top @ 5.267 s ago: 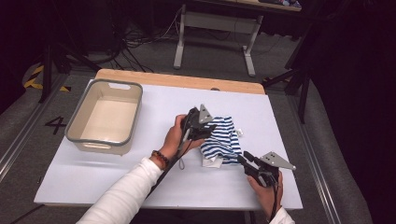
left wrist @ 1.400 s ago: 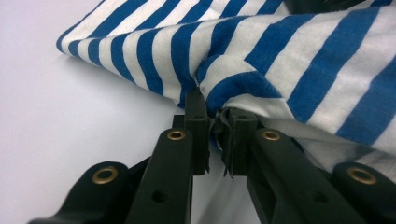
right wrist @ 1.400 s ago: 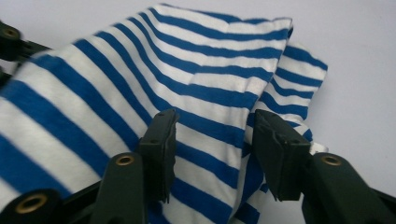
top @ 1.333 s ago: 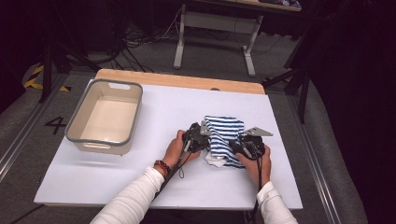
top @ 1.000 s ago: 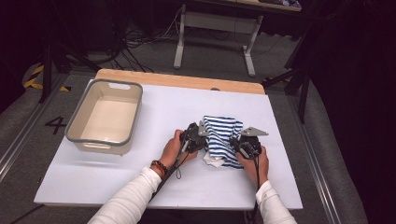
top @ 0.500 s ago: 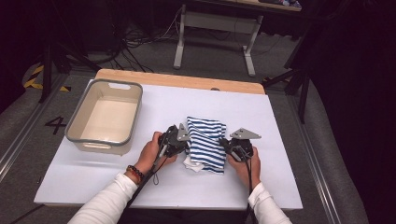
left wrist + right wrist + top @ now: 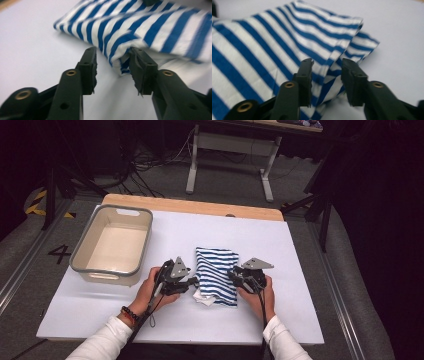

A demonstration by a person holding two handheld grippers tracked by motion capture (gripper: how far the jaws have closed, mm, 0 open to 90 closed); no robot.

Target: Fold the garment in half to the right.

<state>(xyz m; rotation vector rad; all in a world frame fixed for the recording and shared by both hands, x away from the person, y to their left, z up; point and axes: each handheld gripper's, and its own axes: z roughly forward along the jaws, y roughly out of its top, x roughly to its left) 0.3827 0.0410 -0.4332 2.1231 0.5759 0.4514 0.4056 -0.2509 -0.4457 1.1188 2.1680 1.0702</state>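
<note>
Shirt (image 7: 216,275) looks folded beside the tub (image 7: 113,245); both grippers (image 7: 191,283) (image 7: 233,274) just opened, letting go. Binning's probably left.

In the left gripper view the striped cloth (image 7: 140,27) runs off the top and right edges beyond the left gripper (image 7: 112,67), its stripes smeared by blur. In the right gripper view the cloth is cut off at the left edge, and the fold between the jaws of the right gripper (image 7: 325,75) hides the layers beneath it. From the high view both grippers' fingertips are too small to tell apart from the cloth's edges.
</note>
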